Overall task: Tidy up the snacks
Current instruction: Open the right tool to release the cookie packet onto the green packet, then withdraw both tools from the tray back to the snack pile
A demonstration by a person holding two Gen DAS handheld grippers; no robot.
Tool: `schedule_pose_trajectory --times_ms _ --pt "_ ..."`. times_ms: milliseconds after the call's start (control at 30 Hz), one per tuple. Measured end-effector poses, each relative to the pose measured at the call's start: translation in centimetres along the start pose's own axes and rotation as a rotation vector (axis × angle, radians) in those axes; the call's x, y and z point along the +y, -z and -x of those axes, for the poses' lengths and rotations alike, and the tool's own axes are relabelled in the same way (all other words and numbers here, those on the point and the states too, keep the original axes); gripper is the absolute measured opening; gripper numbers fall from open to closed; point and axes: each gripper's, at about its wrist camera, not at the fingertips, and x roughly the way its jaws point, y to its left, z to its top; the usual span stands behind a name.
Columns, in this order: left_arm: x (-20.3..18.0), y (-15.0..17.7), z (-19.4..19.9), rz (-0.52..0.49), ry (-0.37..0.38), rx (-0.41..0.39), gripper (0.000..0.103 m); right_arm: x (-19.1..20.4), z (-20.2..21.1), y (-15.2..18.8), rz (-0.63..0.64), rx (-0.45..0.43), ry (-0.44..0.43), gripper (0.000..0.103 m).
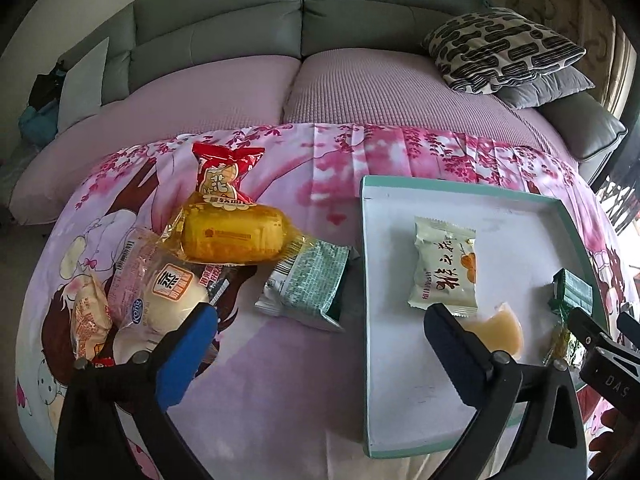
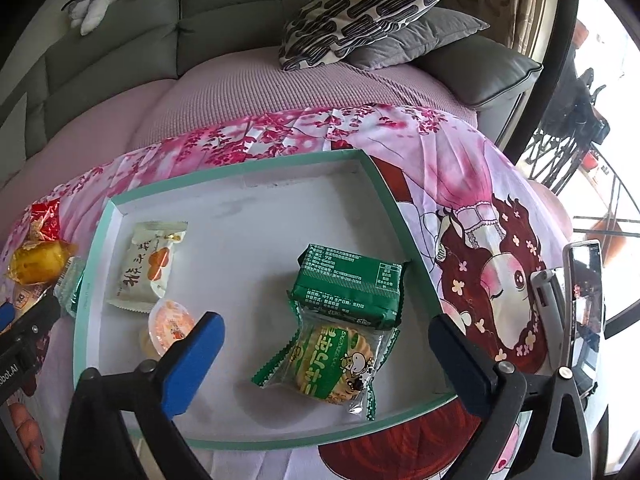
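Four snacks lie in your tray [image 2: 96,248]: pastry [image 2: 150,266], jelly [image 2: 170,326], green pack [image 2: 352,288], biscuits [image 2: 332,364]; both tools gape empty.

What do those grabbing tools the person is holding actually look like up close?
Each is a pair of black plastic tongs: the left tongs and the right tongs both have two angular black arms joined by round silver rivets. Every finger ends in a flat rectangular blue pad. Pale lettering is printed on the black housings, partly cut off. No cables, hands or sleeves show.
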Motion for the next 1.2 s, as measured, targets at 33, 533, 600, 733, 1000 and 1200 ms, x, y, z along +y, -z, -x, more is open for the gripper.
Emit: schedule_pose_trajectory --times_ms 33,533,600,733,1000,1200 --pt "0.1 0.0 0.0 0.001 0.003 0.0 0.103 -0.1 0.0 0.0 -0.003 -0.001 0.0 0.103" --pt "2.0 -0.3 1.5 -0.054 -0.039 -0.008 0.103 1.4 0.7 -0.2 0.04 -0.023 0.003 0.103" --pt "3.2 -0.3 1.9 -0.047 -0.061 -0.004 0.103 1.8 0.9 -0.3 0.049 -0.029 -0.003 0.103" --pt "6.0 -0.2 2.4 -0.006 -0.104 -0.004 0.103 3.4 1.4 -0.3 0.075 -0.042 -0.036 0.103" --pt "12.9 0.9 3.9 0.097 -0.244 -0.004 0.103 8.4 2.2 0.2 0.194 -0.067 -0.091 0.103" --pt "18.1 2.4 5.2 0.214 -0.282 -0.003 0.103 11.7 2.8 0.8 0.258 -0.082 -0.135 0.103"
